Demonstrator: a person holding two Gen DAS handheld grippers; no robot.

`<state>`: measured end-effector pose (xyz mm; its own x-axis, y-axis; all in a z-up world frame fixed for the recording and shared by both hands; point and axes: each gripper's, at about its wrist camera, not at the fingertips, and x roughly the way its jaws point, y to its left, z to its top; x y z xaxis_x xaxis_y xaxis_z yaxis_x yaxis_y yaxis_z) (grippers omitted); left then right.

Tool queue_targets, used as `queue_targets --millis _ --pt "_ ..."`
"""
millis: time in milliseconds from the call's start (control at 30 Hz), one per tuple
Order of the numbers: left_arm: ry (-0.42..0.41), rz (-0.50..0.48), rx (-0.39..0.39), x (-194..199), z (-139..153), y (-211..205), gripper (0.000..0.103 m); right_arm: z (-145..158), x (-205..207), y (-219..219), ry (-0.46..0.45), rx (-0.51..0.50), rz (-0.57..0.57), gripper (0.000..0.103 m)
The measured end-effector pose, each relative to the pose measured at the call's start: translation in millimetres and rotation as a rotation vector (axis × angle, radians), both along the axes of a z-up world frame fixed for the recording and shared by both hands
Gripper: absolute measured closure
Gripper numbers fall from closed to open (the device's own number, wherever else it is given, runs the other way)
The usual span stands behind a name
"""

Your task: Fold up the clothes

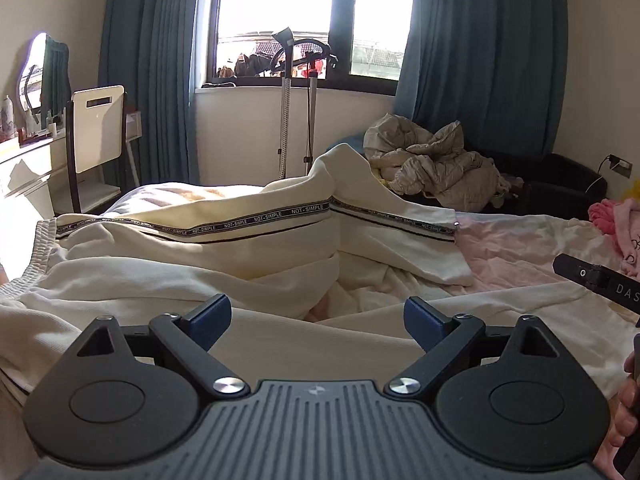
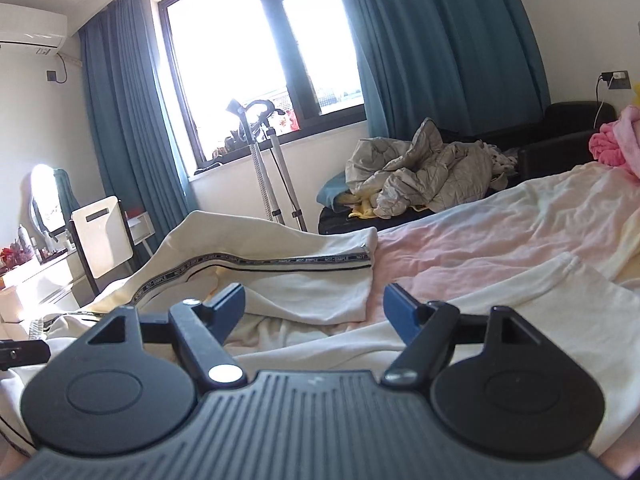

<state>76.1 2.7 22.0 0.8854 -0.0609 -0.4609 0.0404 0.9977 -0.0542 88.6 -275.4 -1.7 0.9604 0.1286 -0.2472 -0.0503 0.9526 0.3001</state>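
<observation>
Daylight floods through the window [image 1: 312,20], blowing its panes out to white in both views. Sun falls in bright patches on the desk [image 1: 24,168] and glares off the mirror [image 2: 44,184]. Fisheye distortion bends the curtains [image 2: 440,40], and dark vignetting fills the corners.

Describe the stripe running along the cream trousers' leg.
A black band with repeated white NOT-SIMPLE lettering; clearest in the left wrist view.
</observation>
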Motion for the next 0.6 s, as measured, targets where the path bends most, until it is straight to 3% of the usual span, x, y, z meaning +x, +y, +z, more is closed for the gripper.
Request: queue_targets --millis 200,367,600 --pt "-0.027 0.04 0.015 7 -7 8 0.007 -10 11 13 0.033 0.01 0.057 0.026" --pt "-0.018 0.096 -0.071 13 -19 28 0.007 -29 42 11 0.14 0.22 0.123 0.026" --pt "0.0 0.098 -0.098 27 -29 38 0.007 -58 109 15 0.264 0.532 0.155 0.025"
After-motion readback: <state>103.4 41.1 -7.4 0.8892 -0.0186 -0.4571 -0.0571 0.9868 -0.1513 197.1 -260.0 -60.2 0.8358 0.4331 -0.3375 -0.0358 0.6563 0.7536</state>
